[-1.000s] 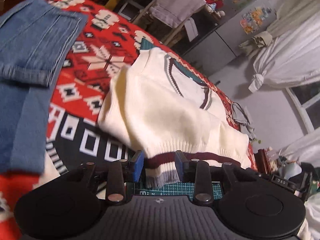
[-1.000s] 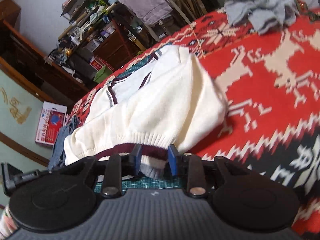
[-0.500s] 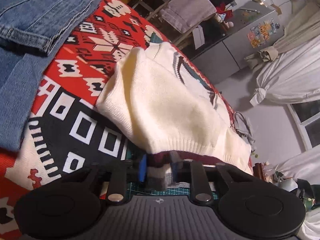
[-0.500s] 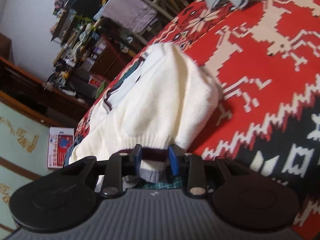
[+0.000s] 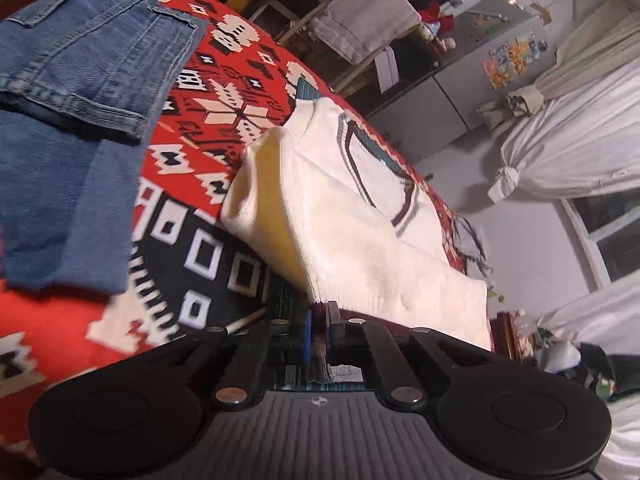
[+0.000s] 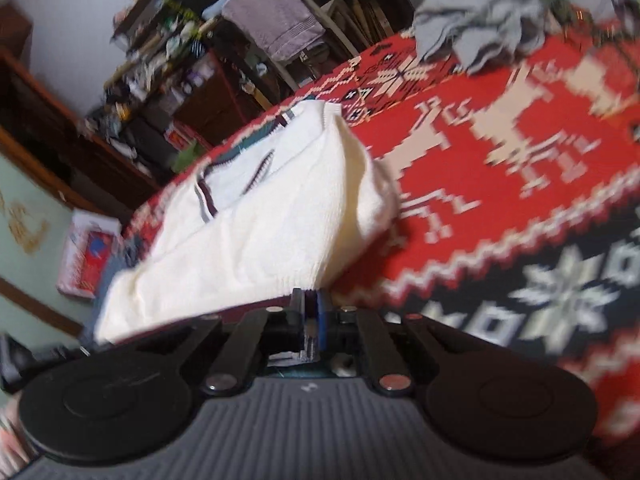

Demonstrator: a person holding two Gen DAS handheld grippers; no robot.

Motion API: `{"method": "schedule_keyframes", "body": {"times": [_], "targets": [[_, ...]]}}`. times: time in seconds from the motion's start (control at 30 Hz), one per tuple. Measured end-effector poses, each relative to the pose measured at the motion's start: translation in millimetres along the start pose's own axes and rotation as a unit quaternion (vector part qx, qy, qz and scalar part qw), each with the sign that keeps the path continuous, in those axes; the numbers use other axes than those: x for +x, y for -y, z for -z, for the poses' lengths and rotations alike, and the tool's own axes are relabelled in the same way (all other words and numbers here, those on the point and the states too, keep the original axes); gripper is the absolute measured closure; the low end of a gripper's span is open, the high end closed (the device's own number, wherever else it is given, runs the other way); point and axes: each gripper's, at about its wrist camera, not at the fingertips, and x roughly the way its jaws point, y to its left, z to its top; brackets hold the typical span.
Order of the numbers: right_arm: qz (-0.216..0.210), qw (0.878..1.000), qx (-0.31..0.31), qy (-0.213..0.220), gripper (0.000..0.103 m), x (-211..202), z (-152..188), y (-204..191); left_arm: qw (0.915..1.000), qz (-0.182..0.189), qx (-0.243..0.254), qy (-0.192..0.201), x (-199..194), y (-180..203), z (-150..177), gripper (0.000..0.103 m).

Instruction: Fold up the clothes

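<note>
- With the cream knitted sweater with a dark maroon band at its hem [image 5: 360, 232] lifted at its near edge off the red, white and black patterned blanket [image 5: 240, 92], the step in hand looks like carrying the hem up toward the striped V-neck collar [image 5: 380, 176], which lies flat at the far end.
- The left gripper [image 5: 318, 328] is clenched on the hem band: its blue pads stand almost together with ribbed knit squeezed between them.
- The right gripper [image 6: 310, 320] is likewise clamped on the same band at the other corner, seen in the right wrist view under the raised cream cloth [image 6: 260, 220].
- To do it well, I would keep both corners level, so the maroon band travels as a straight line and does not sag in the middle.
- Both grips hold only a little of the band, so a gentle, even pull seems wiser than a tug; thick knit can slip out.
- Sides of the sweater are tucked inward, so carrying low should keep them from flopping open.
- Folded blue denim jeans [image 5: 80, 80] lie on the blanket well to the left, and a crumpled grey garment [image 6: 476, 32] lies at the far right; neither is in the way.
</note>
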Motion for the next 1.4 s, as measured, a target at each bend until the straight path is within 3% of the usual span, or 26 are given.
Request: {"method": "schedule_keyframes", "body": {"times": [0.17,0.27,0.43,0.57,0.67,0.77,1.03,1.23,1.4], "targets": [[0.034,0.999,-0.018,-0.026,0.098,-17,18,17,0.998,-0.041,0.025,-0.041,-4,-6,13,0.097],[0.067,0.995,-0.058,-0.042,0.098,-12,32,18,0.9954,-0.068,0.037,-0.056,2,-15,22,0.097],[0.075,0.991,-0.095,-0.063,0.096,-11,33,6,0.9935,-0.077,0.057,-0.06,3,-9,26,0.096],[0.079,0.99,-0.103,-0.059,0.086,-19,27,0,0.9884,-0.097,0.1,-0.059,2,8,26,0.089],[0.08,0.99,-0.1,-0.051,0.086,-29,18,0,0.9869,-0.098,0.117,-0.053,-4,15,22,0.076],[0.081,0.991,-0.102,-0.044,0.085,-38,5,-1,0.9845,-0.104,0.132,-0.049,-11,20,12,0.074],[0.081,0.987,-0.139,-0.024,0.083,-18,-69,-16,0.9812,-0.101,0.164,-0.006,-15,40,-53,0.068],[0.081,0.981,-0.173,-0.013,0.082,8,-131,-28,0.9759,-0.084,0.201,0.013,22,54,-122,0.068],[0.081,0.978,-0.191,-0.007,0.081,57,-180,-35,0.9647,-0.092,0.246,0.022,69,61,-179,0.068]]}}
